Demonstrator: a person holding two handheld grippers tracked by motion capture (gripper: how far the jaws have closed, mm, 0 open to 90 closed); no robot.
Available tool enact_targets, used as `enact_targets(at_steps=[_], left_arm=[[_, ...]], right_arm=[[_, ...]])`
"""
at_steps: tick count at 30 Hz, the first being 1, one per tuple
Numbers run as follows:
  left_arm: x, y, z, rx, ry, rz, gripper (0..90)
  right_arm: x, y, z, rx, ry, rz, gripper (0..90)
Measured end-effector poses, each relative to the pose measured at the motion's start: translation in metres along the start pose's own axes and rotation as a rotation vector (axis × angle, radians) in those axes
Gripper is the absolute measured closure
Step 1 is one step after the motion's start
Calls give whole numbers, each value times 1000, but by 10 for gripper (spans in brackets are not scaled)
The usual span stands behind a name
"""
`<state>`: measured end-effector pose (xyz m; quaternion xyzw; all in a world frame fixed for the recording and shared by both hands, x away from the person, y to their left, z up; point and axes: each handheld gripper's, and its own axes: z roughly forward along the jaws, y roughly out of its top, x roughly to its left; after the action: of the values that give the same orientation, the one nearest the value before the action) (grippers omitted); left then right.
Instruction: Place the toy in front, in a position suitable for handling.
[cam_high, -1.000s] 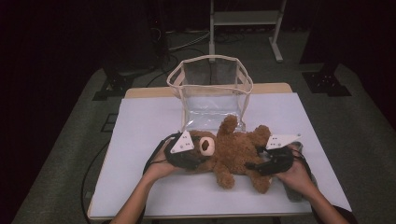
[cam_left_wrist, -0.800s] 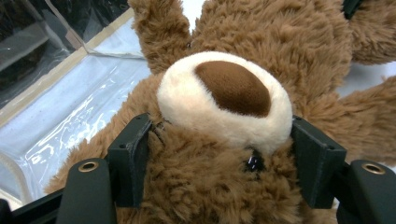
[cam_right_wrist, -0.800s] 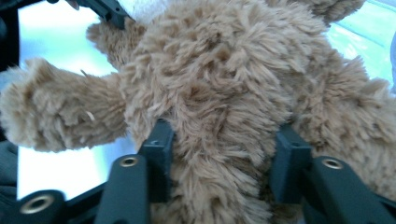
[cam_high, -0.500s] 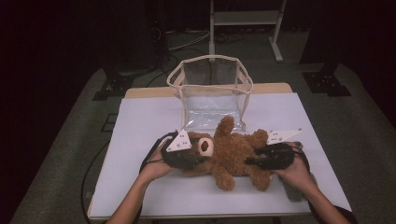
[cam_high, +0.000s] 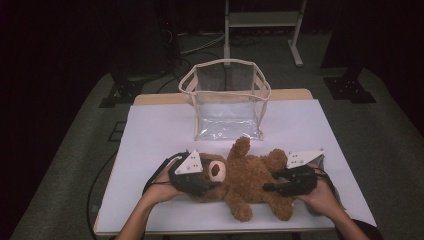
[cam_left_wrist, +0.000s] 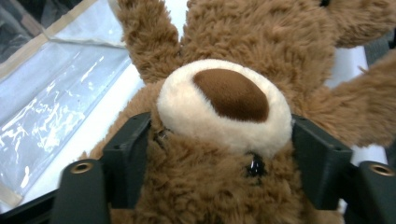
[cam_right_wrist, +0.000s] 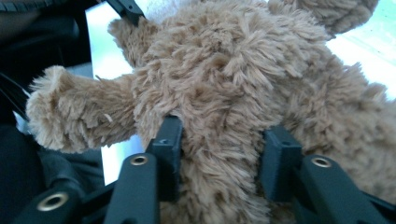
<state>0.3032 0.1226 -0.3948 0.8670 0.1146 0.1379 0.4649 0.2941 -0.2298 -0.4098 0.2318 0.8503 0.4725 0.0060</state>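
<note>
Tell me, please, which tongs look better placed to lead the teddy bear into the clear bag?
Probably left: the left tongs clamp the teddy bear by its head, closer to the clear bag than the right tongs.

Clear bag (cam_high: 227, 102) blocks the table (cam_high: 150, 135) behind the teddy bear (cam_high: 247, 180); both sides lie free.

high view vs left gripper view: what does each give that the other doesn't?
High view alone: the whole white table, the person's hands, the right gripper on the bear's leg end, and the clear soft-sided plastic bag standing open behind the bear.

Left gripper view alone: the cream muzzle with its brown nose close up, and both black jaws pressed into the head fur.

Both: the fluffy brown teddy bear, the left gripper and that bag.
</note>
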Motion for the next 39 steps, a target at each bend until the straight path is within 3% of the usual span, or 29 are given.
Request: enact_targets(at_steps=[4, 7, 9, 11, 15, 18, 20, 25, 28, 30, 34, 37, 39], left_arm=[[2, -2, -2, -16, 12, -9, 192], [1, -3, -1, -12, 16, -4, 173], [1, -5, 0, -11, 13, -7, 151], [2, -5, 1, -10, 12, -12, 121], [3, -2, 0, -10, 11, 2, 94], [3, -1, -1, -13, 9, 23, 88], [5, 0, -1, -18, 6, 26, 87], [11, 5, -1, -41, -15, 54, 88], [13, 4, 5, -17, -29, 60, 91], [12, 0, 8, -18, -48, 39, 94], [9, -3, 7, -18, -54, 36, 96], [11, -1, 8, -7, -56, 31, 111], [13, 2, 9, 3, -60, 23, 112]], right_arm=[[-5, -1, -5, -27, 14, 17, 438], [-8, -3, -21, -72, 22, 42, 421], [-9, -6, -38, -93, -37, 38, 370], [-13, -14, -58, -114, -131, 48, 337], [-33, -45, -91, -112, -307, 130, 332], [-47, -69, -97, -82, -350, 193, 373], [-52, -79, -92, -48, -337, 204, 415], [-57, -85, -74, 54, -339, 164, 428], [-56, -82, -69, 110, -357, 141, 572], [-56, -80, -70, 120, -368, 171, 661], [-58, -77, -76, 104, -366, 207, 696], [-54, -60, -88, 36, -353, 201, 699], [-45, -38, -97, -37, -327, 161, 701]])
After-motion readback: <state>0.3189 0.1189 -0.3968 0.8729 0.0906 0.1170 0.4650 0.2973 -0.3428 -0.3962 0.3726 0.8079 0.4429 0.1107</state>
